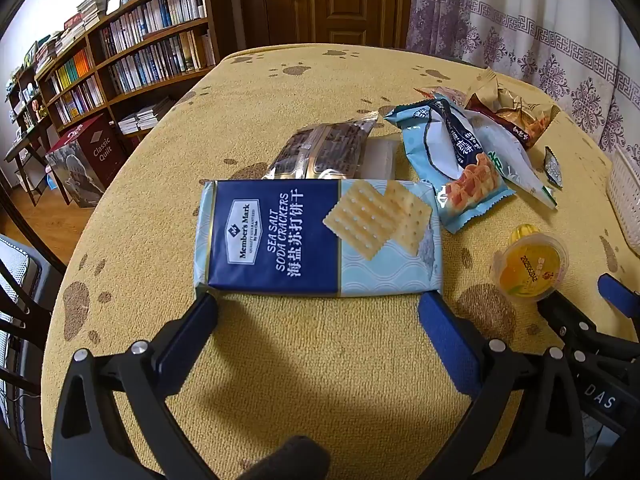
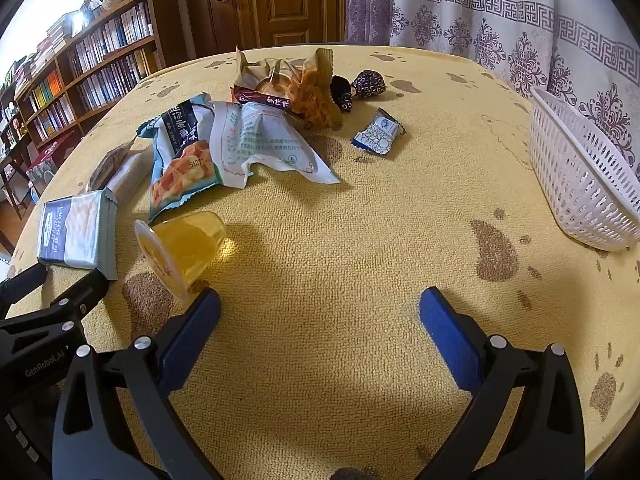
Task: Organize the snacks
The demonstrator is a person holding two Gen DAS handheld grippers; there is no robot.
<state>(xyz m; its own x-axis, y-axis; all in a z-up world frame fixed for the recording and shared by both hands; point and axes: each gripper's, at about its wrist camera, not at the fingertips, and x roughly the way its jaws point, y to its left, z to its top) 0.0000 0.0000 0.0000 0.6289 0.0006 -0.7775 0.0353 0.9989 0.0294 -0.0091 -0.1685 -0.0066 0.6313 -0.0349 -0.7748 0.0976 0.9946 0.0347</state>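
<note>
A blue soda cracker pack [image 1: 316, 236] lies flat on the yellow cloth-covered table [image 1: 320, 360]. My left gripper [image 1: 320, 300] is open, its blue fingertips at the pack's near corners, one on each side. It also shows in the right wrist view [image 2: 76, 232]. An orange jelly cup [image 2: 180, 248] lies on its side by my right gripper's left finger [image 2: 192, 324]. My right gripper [image 2: 320, 304] is open and empty over bare cloth. A white plastic basket [image 2: 580, 176] stands at the right.
Several snack bags lie piled behind the pack: a light blue bag [image 1: 456, 160], a brown bag [image 2: 288, 88], a dark wrapped pack [image 1: 324, 148]. Small wrapped sweets [image 2: 378, 130] lie near the middle. A bookshelf [image 1: 120, 60] and a door [image 1: 336, 0] stand beyond the table.
</note>
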